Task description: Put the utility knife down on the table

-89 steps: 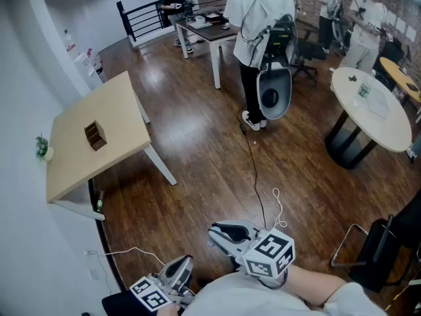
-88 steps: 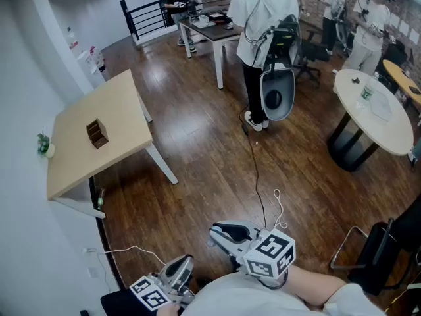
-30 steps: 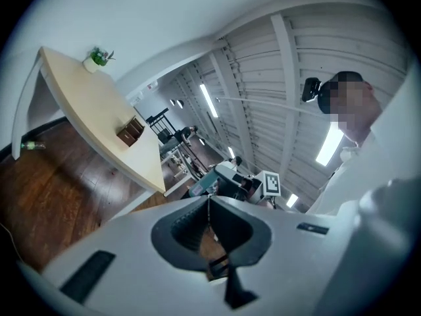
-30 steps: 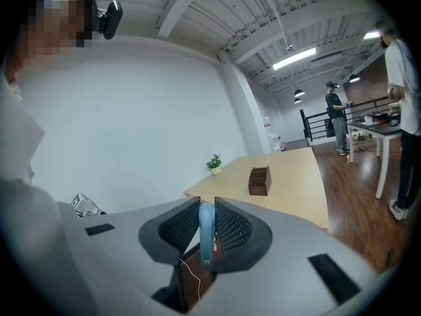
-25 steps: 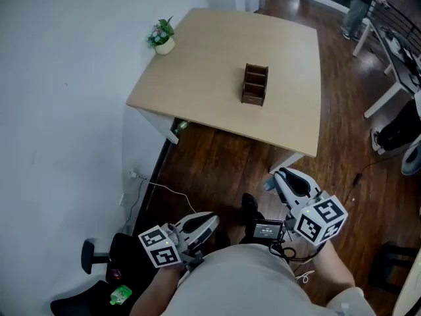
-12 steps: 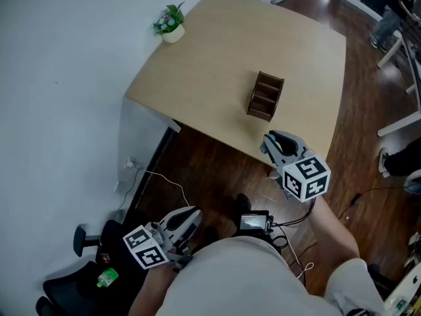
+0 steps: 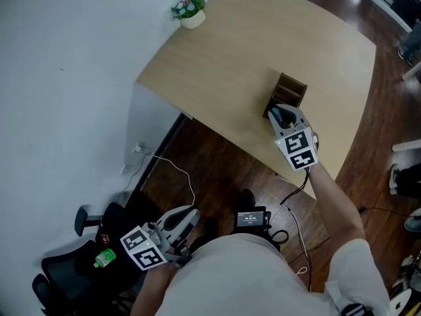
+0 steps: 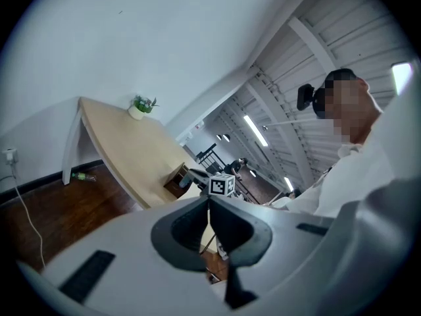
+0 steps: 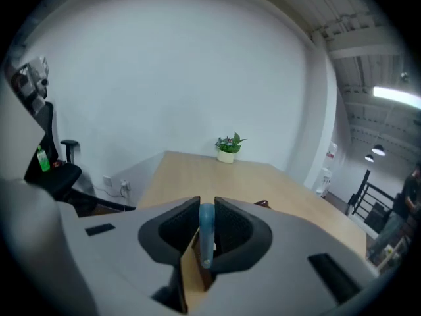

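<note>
While the right gripper [image 7: 281, 114] hovered over the table [image 7: 223, 64] just near the box [image 7: 294, 86], its jaws clamped the blue knife [image 9: 206, 232]; the left gripper [image 7: 189, 213], jaws together and empty, hung at near left.

Light-blue utility knife [image 9: 206, 232], pale beige table [image 7: 217, 71], dark-brown box [image 7: 293, 89], black-and-white patterned marker cube [image 7: 297, 150], white wall [image 7: 66, 58].
</note>
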Demonstrator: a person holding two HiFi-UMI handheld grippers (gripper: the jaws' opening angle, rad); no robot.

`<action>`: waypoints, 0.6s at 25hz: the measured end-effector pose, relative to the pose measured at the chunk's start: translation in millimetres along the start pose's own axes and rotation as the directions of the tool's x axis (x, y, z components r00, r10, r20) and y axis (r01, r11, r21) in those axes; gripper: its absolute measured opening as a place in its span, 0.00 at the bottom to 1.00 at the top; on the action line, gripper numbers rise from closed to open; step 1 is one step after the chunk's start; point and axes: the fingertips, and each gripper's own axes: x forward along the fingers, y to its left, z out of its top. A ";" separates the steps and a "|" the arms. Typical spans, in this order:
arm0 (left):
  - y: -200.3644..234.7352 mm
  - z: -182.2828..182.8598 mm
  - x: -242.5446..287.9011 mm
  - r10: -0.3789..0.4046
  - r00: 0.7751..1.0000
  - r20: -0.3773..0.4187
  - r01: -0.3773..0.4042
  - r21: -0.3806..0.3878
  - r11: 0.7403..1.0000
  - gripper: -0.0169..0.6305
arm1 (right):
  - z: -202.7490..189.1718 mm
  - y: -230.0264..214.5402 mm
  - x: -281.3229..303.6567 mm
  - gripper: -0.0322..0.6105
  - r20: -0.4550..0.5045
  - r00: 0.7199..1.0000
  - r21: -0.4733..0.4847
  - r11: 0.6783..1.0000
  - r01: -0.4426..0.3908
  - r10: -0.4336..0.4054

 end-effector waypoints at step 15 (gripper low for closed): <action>-1.1 -0.8 30.2 -0.004 1.000 -0.027 0.004 -0.019 1.000 0.03 | -27.9 0.5 33.2 0.16 -0.065 0.998 -0.137 0.990 -0.030 0.022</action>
